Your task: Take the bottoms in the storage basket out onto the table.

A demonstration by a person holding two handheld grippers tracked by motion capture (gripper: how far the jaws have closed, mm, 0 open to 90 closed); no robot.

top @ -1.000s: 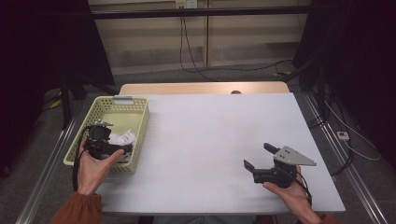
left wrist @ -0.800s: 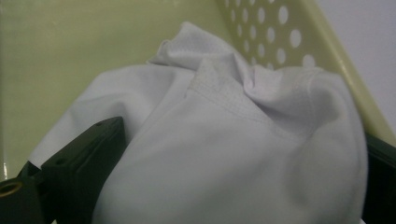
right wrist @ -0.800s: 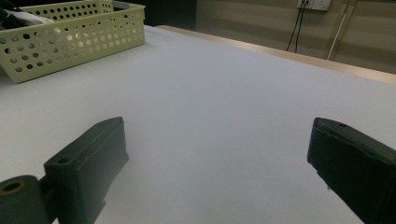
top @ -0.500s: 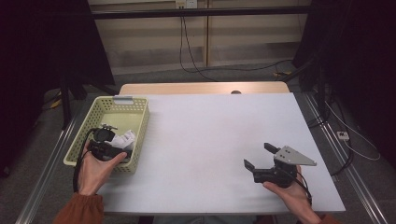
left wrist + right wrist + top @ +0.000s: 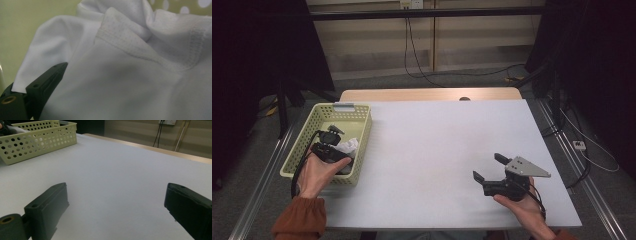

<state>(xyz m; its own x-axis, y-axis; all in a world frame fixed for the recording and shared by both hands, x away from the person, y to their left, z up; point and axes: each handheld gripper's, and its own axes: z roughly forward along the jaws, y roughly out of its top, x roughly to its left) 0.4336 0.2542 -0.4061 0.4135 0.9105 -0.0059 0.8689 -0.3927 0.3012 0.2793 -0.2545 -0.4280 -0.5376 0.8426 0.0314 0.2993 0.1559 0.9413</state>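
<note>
— Pale green plastic, holes all over: what is in that basket (image 5: 360, 131) from the high view?

— White cloth (image 5: 347, 146), crumpled against the wall nearest the table's (image 5: 432, 145) middle. My left gripper (image 5: 328, 145) is down inside the basket, right at that cloth. A second ago it sat a little further up the basket; it has since drawn back toward me, and the cloth with it. My right gripper (image 5: 488, 167) has not moved: it rests low over the bare white table, well apart from the basket.

— And the left gripper view?

— White garment (image 5: 130, 70), stitched hems and folds, pressed up close, with the basket's green wall (image 5: 30, 17) behind it. One black jaw shows at the lower left, lying against the fabric; the other is buried in it. Whether I have it pinched, I cannot tell.

— The right gripper view?

— Both jaws stand wide apart with nothing between them but tabletop (image 5: 117, 177). The basket (image 5: 37, 140) sits far off to the upper left.
</note>
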